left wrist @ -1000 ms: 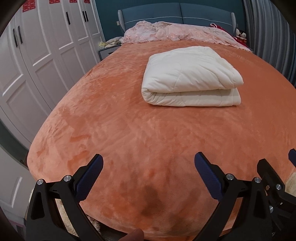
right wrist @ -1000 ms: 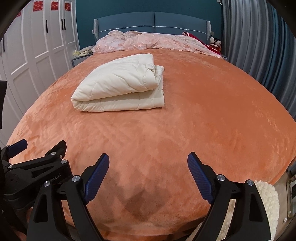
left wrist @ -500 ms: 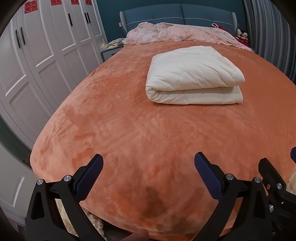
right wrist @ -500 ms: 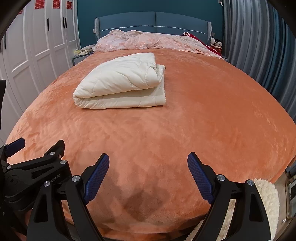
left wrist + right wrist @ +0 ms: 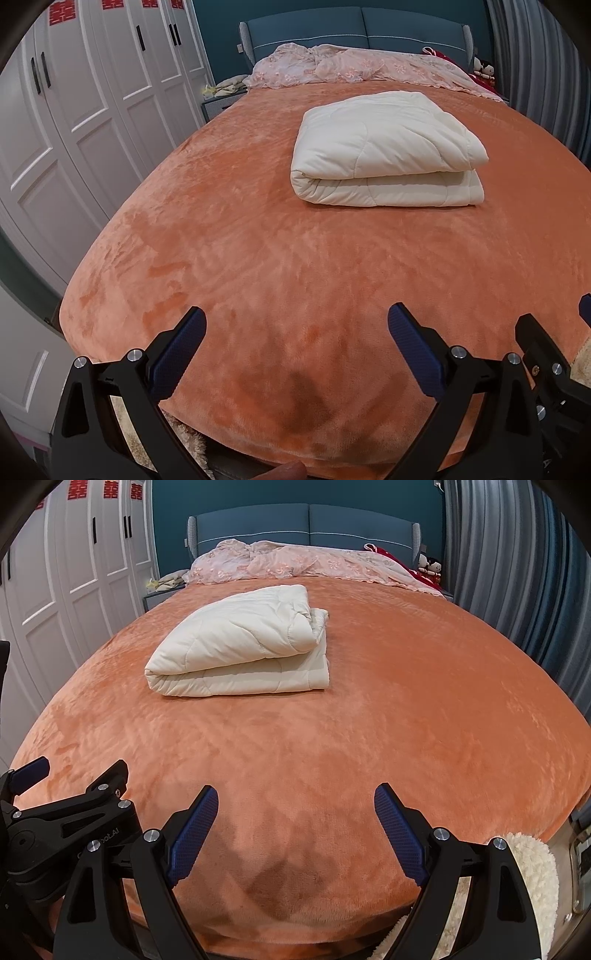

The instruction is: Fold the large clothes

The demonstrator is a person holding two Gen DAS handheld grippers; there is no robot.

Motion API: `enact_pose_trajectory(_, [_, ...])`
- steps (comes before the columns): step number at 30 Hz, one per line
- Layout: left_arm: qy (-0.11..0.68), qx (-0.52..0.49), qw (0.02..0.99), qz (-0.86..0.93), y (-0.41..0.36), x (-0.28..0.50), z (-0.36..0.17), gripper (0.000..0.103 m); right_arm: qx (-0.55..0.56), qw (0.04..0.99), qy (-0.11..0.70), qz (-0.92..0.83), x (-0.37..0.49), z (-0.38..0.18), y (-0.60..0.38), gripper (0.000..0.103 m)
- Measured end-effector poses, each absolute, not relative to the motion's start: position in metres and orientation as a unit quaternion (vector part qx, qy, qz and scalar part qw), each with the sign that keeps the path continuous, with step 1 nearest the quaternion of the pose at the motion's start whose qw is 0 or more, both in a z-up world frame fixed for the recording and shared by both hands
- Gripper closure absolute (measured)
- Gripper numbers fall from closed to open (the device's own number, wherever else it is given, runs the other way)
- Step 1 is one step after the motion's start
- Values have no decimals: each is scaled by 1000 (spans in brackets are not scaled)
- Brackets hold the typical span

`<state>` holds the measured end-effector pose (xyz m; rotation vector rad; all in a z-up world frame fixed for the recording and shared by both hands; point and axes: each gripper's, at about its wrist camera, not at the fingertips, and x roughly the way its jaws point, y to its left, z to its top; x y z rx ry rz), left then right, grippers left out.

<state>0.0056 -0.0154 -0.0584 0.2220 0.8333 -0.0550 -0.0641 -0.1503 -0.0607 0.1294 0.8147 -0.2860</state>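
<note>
A cream quilt (image 5: 384, 155) lay folded at twelve o'clock on the orange bed (image 5: 229, 258), well apart from the left tool (image 5: 295, 325) and right tool (image 5: 295, 801), both spread and empty; folding appeared complete, leaving only withdrawal or a final squaring-up.

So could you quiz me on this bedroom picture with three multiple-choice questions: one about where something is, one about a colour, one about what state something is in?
1. Where does the cream quilt lie?
A. On the floor
B. On the orange bed cover
C. In the wardrobe

2. What colour is the headboard?
A. Blue
B. Yellow
C. Black

3. How is the quilt?
A. Spread flat
B. Hanging
C. Folded into a bundle

Answers: 1 B, it rests mid-bed on the cover; 2 A, both padded panels are blue; 3 C, stacked layers show along its near edge. Both the left gripper and right gripper are open, holding nothing.
</note>
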Motion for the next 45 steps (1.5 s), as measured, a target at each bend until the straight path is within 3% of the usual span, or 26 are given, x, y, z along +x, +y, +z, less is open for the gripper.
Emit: enact_pose_trajectory(45, [409, 103, 906, -33, -12, 0, -58, 10, 63, 905, 395, -143, -67, -60, -147, 18])
